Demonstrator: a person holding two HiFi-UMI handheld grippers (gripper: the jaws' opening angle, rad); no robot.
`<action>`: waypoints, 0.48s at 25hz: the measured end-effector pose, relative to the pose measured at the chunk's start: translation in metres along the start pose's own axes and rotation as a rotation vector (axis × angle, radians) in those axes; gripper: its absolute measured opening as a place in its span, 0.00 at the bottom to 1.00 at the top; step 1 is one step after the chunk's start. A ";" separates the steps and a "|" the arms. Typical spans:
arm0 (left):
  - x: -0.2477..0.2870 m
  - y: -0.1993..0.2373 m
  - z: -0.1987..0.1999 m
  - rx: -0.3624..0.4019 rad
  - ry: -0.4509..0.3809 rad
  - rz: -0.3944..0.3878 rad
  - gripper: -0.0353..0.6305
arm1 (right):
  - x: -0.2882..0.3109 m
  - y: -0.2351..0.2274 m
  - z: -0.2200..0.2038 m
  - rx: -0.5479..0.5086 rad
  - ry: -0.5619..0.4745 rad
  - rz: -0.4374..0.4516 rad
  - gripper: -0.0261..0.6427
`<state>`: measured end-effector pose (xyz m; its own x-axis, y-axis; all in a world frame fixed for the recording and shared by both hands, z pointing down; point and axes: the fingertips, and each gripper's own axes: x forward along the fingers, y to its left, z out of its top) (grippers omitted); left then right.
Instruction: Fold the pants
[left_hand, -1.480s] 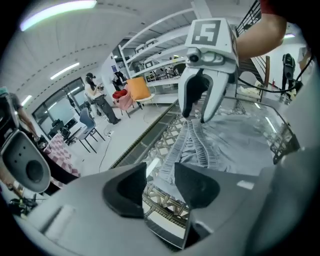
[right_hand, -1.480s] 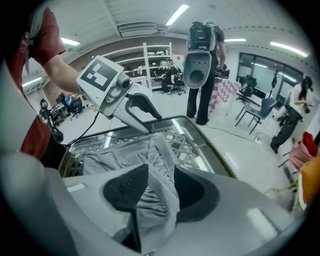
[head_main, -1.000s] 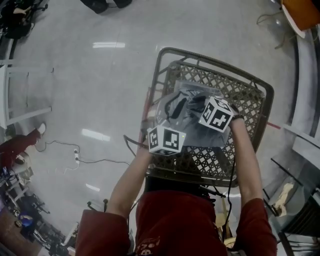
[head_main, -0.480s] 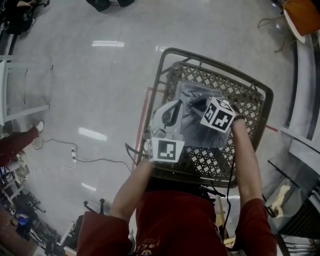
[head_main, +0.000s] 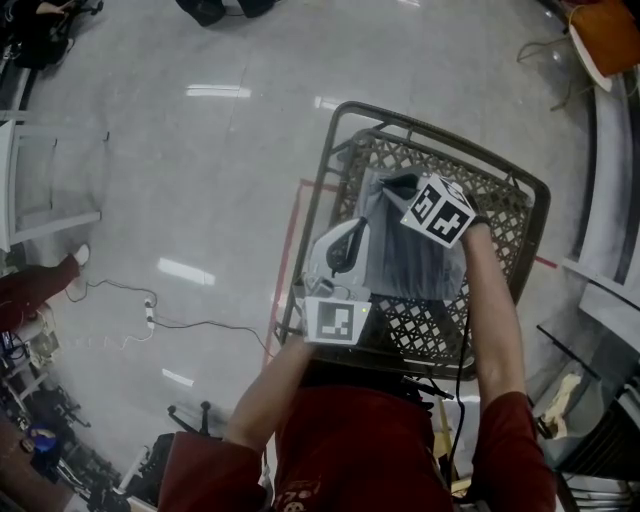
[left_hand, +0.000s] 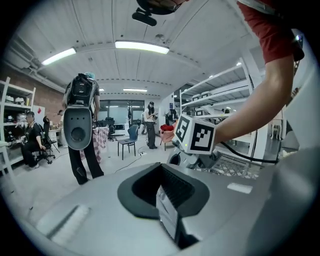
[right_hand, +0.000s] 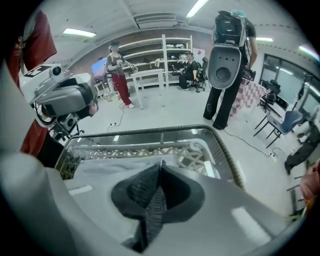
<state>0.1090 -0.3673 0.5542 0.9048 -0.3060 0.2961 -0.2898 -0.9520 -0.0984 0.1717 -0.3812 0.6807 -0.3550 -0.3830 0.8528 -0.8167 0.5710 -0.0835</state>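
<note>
With pads that stood apart a second ago now pinched together, the left gripper (left_hand: 163, 196) on a thin pale strip, seemingly a hem, and the right gripper (right_hand: 159, 186) on the far edge, both hold the grey pants (head_main: 415, 262) on the lattice table (head_main: 497, 214), so I judge the fold can begin.

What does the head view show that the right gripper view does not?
Only the head view shows the black-and-white marker cube on the right tool and the red tape line on the floor. Only the right gripper view shows that tool's dark pads closed and the long ceiling lights. Both show the brown lattice-top table, the grey fabric pants lying on it and the person's red shirt.
</note>
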 end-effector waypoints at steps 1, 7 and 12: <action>-0.002 0.000 -0.003 -0.002 0.002 0.001 0.06 | 0.007 -0.001 -0.003 0.005 0.011 -0.004 0.06; -0.013 0.004 -0.005 -0.020 -0.016 -0.001 0.06 | 0.025 -0.008 -0.011 0.039 0.035 -0.087 0.07; -0.016 0.004 0.003 -0.025 -0.039 -0.013 0.06 | 0.021 -0.010 -0.010 0.048 0.044 -0.141 0.12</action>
<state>0.0945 -0.3662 0.5467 0.9201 -0.2935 0.2594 -0.2851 -0.9559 -0.0705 0.1770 -0.3882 0.7048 -0.2159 -0.4244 0.8794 -0.8784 0.4777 0.0148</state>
